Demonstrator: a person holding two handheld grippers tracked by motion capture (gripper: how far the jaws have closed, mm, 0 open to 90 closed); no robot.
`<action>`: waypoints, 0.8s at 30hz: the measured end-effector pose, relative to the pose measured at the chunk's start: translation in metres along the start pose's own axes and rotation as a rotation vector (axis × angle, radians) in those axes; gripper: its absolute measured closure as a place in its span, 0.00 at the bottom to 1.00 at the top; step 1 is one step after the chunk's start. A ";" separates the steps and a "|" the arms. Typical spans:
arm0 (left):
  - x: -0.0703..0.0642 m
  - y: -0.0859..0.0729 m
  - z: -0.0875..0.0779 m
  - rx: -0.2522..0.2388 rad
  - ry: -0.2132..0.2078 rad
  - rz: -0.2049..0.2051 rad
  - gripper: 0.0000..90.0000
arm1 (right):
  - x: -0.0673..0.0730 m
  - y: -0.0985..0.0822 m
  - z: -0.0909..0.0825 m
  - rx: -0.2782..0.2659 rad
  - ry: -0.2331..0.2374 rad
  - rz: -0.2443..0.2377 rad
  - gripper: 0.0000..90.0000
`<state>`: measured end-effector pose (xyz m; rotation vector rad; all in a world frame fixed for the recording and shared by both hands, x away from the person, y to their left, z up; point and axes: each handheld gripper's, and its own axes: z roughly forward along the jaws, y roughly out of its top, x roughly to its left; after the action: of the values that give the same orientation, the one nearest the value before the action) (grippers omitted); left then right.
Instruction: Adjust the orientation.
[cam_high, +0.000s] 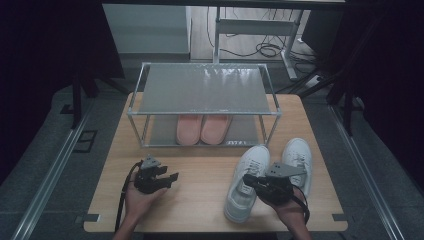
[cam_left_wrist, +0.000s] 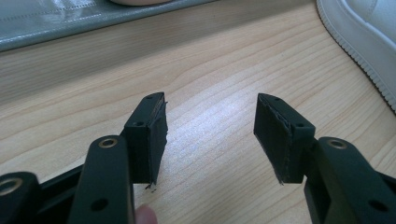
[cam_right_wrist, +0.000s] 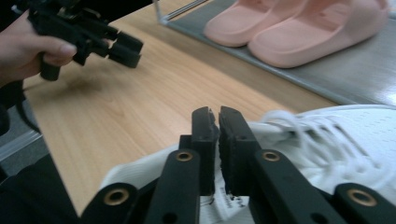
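In the high view the right gripper sits at the lower right of the frame, over the left one of two white sneakers that lie side by side on the wooden table. The other white sneaker lies just to its right. In the right gripper view the two black jaws stand nearly together at the bottom centre, pinched over the sneaker's collar, near the laces; whether they grip cloth between them I cannot tell, since the pads hide the narrow gap

The left gripper shows at the lower left of the high view, held in a hand just above the table and well apart from the sneakers. In the left gripper view its jaws stand wide apart with bare wood between them, released and holding nothing; the rubber edge of a sneaker sits in the upper right corner

At the centre of the high view stands a metal shoe rack, and a pair of pink slippers rests on its lower shelf, toes toward the person
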<state>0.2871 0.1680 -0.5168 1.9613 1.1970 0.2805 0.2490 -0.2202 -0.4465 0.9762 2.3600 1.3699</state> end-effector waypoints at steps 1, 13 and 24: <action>0.000 0.000 0.000 0.001 0.001 -0.001 0.50 | 0.003 0.000 0.001 0.003 0.003 -0.006 0.97; 0.000 0.000 0.000 0.002 0.002 -0.011 0.49 | 0.018 -0.017 0.000 0.072 0.001 -0.069 1.00; 0.001 -0.001 0.001 0.007 0.003 -0.015 0.48 | 0.013 -0.029 0.005 0.140 -0.032 -0.061 1.00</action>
<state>0.2872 0.1686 -0.5187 1.9580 1.2159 0.2716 0.2294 -0.2177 -0.4722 0.9467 2.4675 1.1719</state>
